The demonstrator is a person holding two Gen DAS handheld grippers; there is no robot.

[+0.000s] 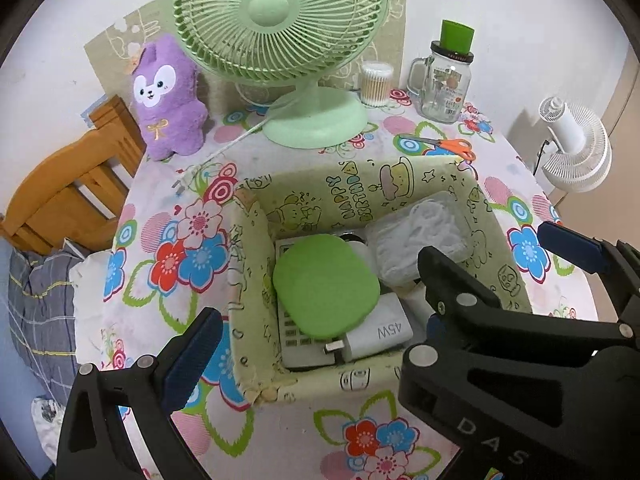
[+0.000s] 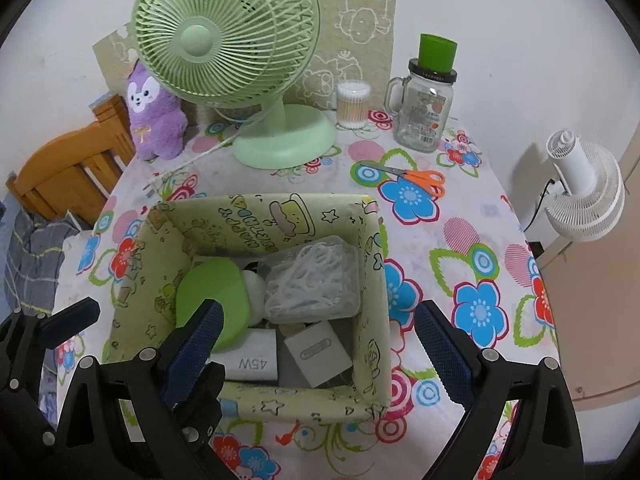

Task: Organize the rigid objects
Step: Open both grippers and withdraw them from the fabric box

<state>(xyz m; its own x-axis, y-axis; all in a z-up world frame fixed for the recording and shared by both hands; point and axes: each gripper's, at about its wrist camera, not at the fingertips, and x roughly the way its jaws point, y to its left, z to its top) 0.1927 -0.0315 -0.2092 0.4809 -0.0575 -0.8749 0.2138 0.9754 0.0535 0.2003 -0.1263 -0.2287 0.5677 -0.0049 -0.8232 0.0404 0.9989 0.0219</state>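
left gripper [image 1: 312,360]: jaws spread wide, nothing between them; it hovers over the near left corner of the box.
right gripper [image 2: 316,344]: jaws spread wide, empty; it hangs over the near edge of the box, just beside the left one.
box [image 2: 372,400]: open-topped, covered in pale green cartoon paper, standing on the flowered tablecloth [image 2: 460,240] near the front edge.
box contents: green oval case [image 1: 326,286] lying on a remote-like keypad [image 1: 298,344]; white 45w charger [image 2: 252,356] next to a grey-white plug adapter [image 2: 316,354]; clear tub of white floss picks [image 2: 316,280] toward the far right wall; a white round item partly hidden between them.
scissors [image 2: 416,178]: orange handles, blades closed, flat on the cloth beyond the box, well apart from both grippers.
far row: green fan [image 2: 224,52], purple plush [image 2: 154,116], cotton swab tub [image 2: 352,106], glass jar mug [image 2: 426,112] with a green cup [image 2: 438,54] on top.
step in hand: judged as between placements; several rigid items sit in the box.
next move: likely the scissors; it calls for a reach past the box, then a low pinch across the flat handles.
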